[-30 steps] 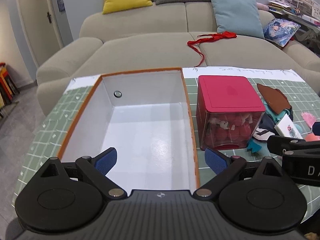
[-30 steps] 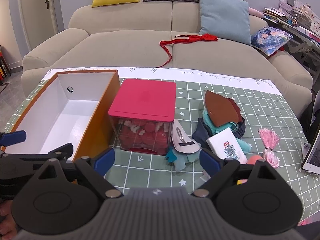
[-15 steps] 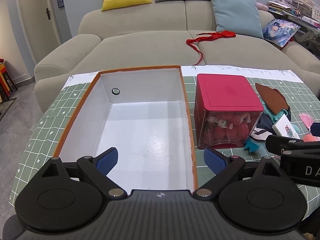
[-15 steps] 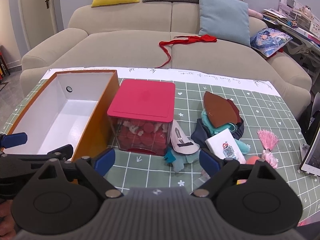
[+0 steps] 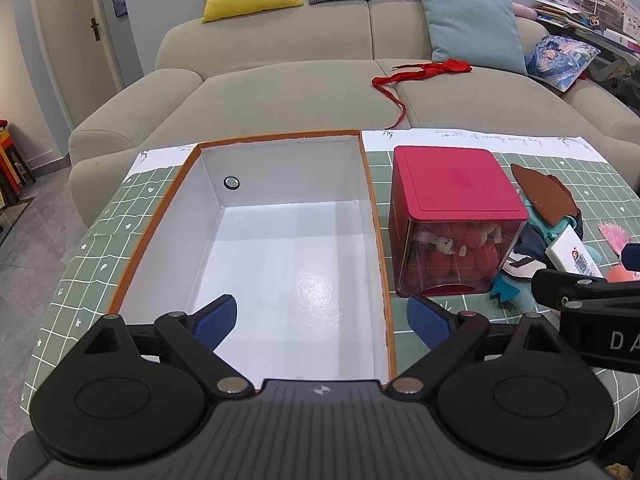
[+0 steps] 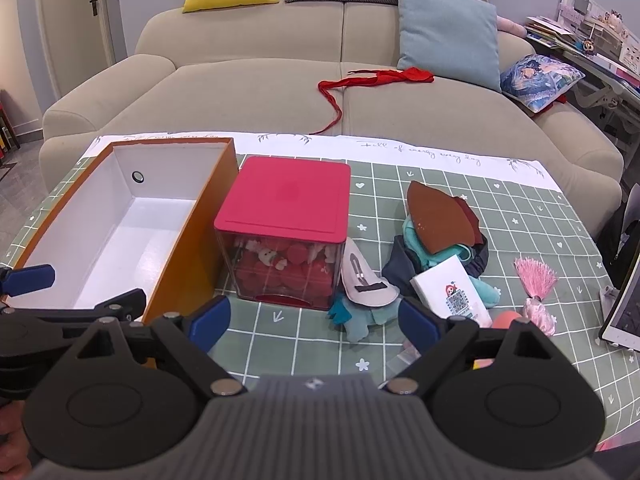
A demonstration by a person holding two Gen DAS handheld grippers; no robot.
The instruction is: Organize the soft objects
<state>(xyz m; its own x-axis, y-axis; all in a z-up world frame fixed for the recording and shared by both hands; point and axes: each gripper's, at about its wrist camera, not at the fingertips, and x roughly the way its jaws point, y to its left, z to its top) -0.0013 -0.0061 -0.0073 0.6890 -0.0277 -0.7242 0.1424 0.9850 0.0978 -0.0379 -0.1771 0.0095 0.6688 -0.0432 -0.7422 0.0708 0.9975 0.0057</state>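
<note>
Nothing's moved this past second: your left gripper [image 5: 320, 322] and right gripper [image 6: 314, 320] both gape wide, empty. Box [image 5: 280, 264] still bare, pile [image 6: 436, 252] at 1 o'clock untouched.

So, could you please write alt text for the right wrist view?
The open right hand-held gripper hangs over a green checked table, facing a pile of soft objects beside a red-lidded clear box. An empty orange box stands left; a beige sofa sits behind.

An orange box [image 5: 370, 200] with white inside stands on a green, white-gridded tablecloth [image 6: 520, 216] beside a red-lidded container [image 6: 286, 204].
</note>
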